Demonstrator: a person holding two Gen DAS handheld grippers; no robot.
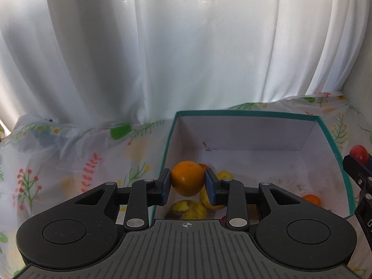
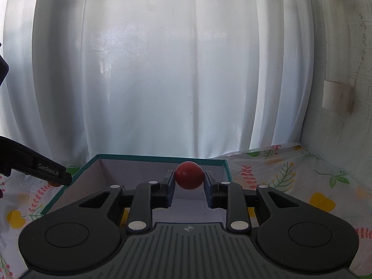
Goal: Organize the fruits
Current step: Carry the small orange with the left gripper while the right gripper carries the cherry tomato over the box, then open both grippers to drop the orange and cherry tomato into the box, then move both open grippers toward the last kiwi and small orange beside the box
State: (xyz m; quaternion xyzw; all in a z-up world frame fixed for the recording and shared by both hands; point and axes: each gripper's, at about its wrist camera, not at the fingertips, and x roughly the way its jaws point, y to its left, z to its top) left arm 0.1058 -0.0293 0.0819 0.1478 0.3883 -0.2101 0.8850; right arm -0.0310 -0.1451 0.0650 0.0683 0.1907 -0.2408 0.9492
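My left gripper is shut on an orange and holds it over the near left corner of an open teal-rimmed white box. Yellow fruits and a small orange fruit lie on the box floor. My right gripper is shut on a round red fruit above the same box. In the left wrist view the right gripper shows at the right edge with the red fruit.
The box stands on a table with a floral plastic cover. A white curtain hangs close behind. A rough white wall with a pipe stands at the right. The left gripper's body reaches in at the left of the right wrist view.
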